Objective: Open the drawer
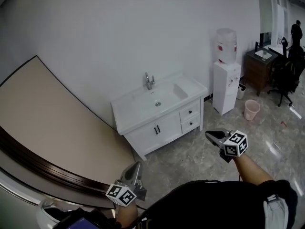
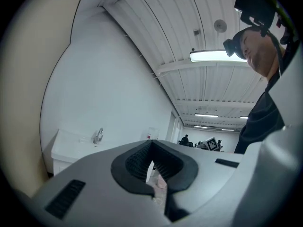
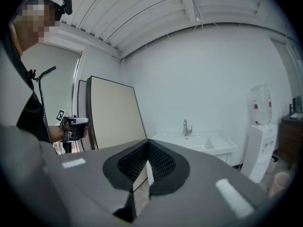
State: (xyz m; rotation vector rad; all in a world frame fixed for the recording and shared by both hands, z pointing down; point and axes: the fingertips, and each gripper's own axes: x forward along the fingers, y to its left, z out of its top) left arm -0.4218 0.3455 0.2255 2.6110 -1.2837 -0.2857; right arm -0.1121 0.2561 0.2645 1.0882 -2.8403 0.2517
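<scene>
A white vanity cabinet (image 1: 157, 128) with a sink and faucet (image 1: 149, 81) stands against the wall. Its right side holds two drawers, the upper drawer (image 1: 189, 112) and the lower drawer (image 1: 190, 124), both closed, each with a dark handle. My left gripper (image 1: 136, 167) is low at the left, well short of the cabinet, jaws together and empty. My right gripper (image 1: 209, 135) hovers over the floor to the right of the drawers, shut, holding nothing. The left gripper view (image 2: 152, 162) shows the vanity (image 2: 71, 148) far to the left. The right gripper view (image 3: 147, 167) shows the vanity (image 3: 203, 143) ahead.
A large beige board (image 1: 47, 118) leans on the wall at the left. A water dispenser (image 1: 226, 75) stands right of the vanity, a pink bin (image 1: 251, 109) beside it. Further right are a wooden cabinet (image 1: 259, 70) and an office chair (image 1: 286, 75). The floor is grey tile.
</scene>
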